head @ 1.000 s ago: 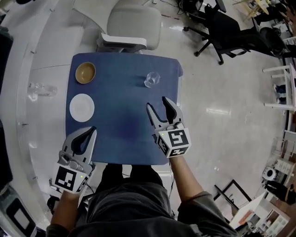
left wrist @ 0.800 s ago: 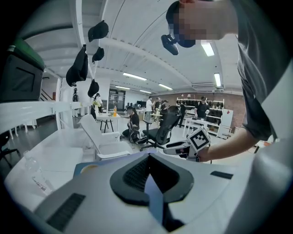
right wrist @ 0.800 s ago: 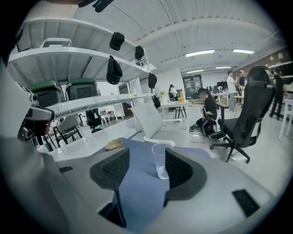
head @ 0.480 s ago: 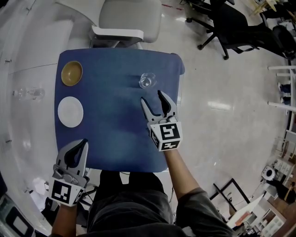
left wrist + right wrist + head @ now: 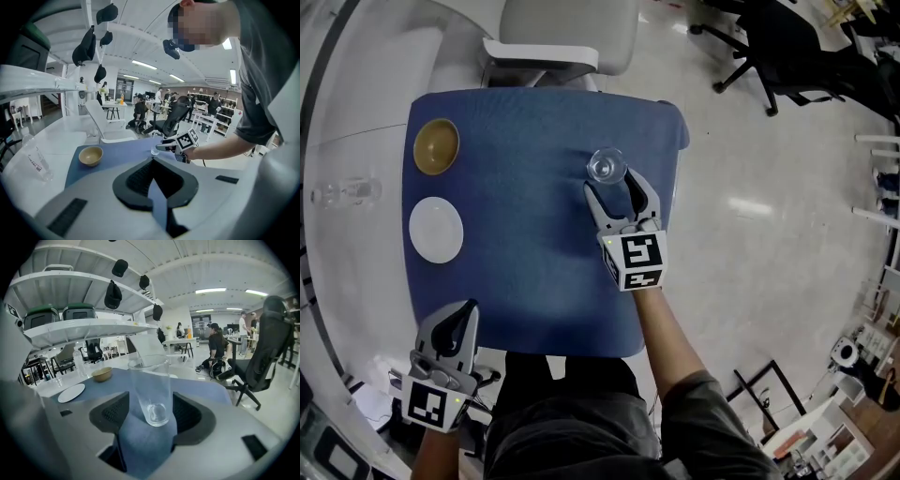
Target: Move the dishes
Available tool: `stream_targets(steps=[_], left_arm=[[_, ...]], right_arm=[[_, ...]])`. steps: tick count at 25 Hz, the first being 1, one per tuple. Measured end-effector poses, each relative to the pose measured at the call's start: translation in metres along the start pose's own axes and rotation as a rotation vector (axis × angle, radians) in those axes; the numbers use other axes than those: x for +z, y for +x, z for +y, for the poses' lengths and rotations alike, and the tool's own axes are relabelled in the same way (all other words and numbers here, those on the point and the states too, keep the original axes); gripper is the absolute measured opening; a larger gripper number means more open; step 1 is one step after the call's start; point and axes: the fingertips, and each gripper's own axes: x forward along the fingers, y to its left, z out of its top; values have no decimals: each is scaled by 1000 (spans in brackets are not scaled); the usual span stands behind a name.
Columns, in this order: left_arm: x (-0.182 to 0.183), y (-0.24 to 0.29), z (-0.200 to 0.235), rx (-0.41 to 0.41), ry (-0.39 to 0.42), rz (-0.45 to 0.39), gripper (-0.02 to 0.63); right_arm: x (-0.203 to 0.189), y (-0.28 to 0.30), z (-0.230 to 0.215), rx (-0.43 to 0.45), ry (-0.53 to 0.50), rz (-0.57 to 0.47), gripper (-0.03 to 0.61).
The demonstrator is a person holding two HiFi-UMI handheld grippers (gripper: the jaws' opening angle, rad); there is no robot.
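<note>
Bracketing the upright clear drinking glass [image 5: 150, 390], the right gripper [image 5: 615, 187] fingers have just been opening and stand wide, untouching. Glass sits upper centre on the blue-clothed tabletop [image 5: 525, 225]. Left gripper [image 5: 459, 321], fingers closed and empty, is well apart at lower left.

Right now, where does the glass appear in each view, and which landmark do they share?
Head view: glass upper centre, on the cloth.
Left gripper view: glass small, near the centre, across the cloth.
Right gripper view: glass dead centre, between the jaws of the right hand-held gripper, which have just been opening.
Shared landmark: the bowl.
</note>
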Motion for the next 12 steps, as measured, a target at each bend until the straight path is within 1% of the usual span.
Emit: stream_targets(steps=[5,12], left_arm=[[-7,4,2,4,-9,3,2],[-16,6,2,1,-24,23,2]], right_arm=[[-2,11,1,14,-10,-8,284],[1,22,0,11,-13,-24,284]])
